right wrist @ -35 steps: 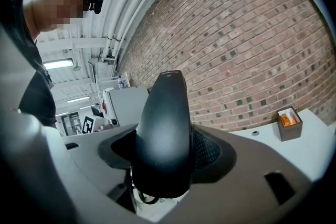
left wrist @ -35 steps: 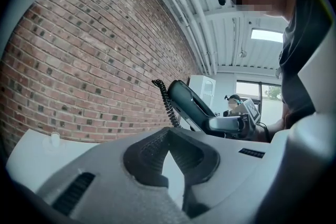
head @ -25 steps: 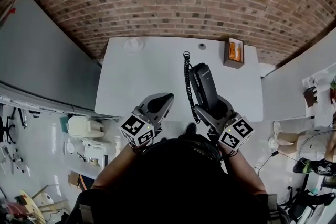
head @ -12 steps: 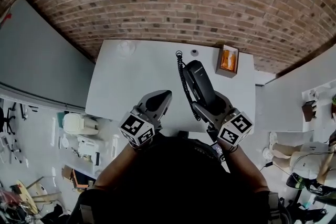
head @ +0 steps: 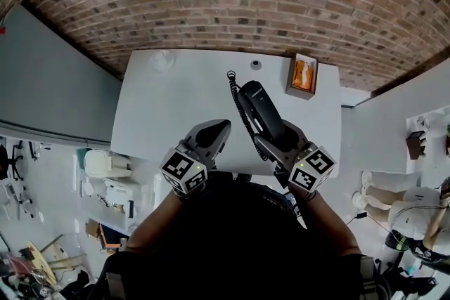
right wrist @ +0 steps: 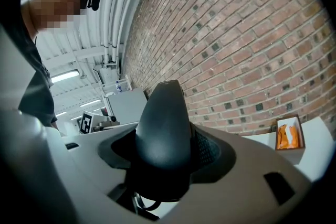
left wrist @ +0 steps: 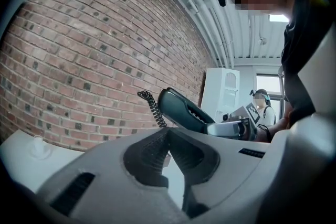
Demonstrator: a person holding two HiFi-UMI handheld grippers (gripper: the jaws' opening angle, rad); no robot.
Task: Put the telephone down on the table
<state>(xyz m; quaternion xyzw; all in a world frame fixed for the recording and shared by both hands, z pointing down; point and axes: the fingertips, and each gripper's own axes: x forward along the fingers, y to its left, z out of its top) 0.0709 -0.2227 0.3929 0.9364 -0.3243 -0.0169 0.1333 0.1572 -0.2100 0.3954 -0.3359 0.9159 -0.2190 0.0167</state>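
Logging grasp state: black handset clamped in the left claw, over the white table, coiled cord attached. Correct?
No. The right claw holds the handset, not the left; the right gripper view shows it between the jaws. The left claw is shut on nothing. The rest stands: white table, coiled cord attached.

Carries the black telephone handset (head: 259, 107) a little further left and farther out over the white table (head: 169, 116) than a second ago, gripped low down by the right gripper (head: 280, 142). Leans the handset more toward the upper left now, drawing the coiled cord (head: 240, 107) along and widening the gap to the orange-filled box (head: 304, 74).
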